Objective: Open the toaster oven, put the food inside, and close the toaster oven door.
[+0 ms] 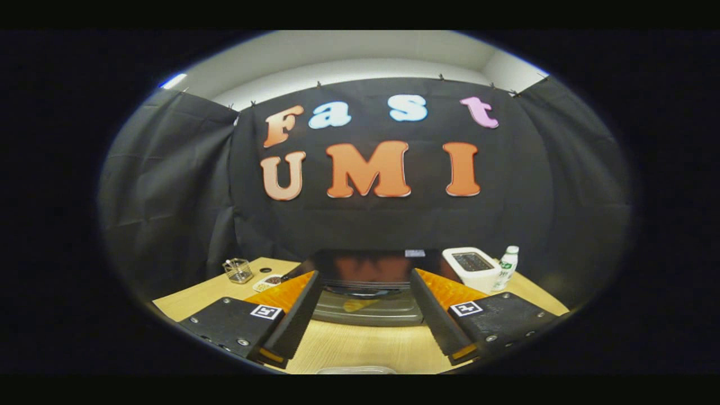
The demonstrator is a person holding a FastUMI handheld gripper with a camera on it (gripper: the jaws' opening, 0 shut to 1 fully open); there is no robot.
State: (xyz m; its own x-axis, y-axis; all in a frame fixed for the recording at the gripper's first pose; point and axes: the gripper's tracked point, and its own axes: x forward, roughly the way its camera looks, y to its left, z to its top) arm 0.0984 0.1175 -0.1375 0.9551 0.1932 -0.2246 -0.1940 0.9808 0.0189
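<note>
The tongs (365, 315) are held wide apart with nothing clamped, low in the frame above the wooden counter (360, 346); the toaster oven (368, 287) is seen at lower centre, just beyond and between the two fingers, its door closed; a white box-like appliance (471, 269) and a small bottle (507, 267) are set to its right; a glass jar (239, 270) and a small dish (269, 281) are placed at its left.
</note>
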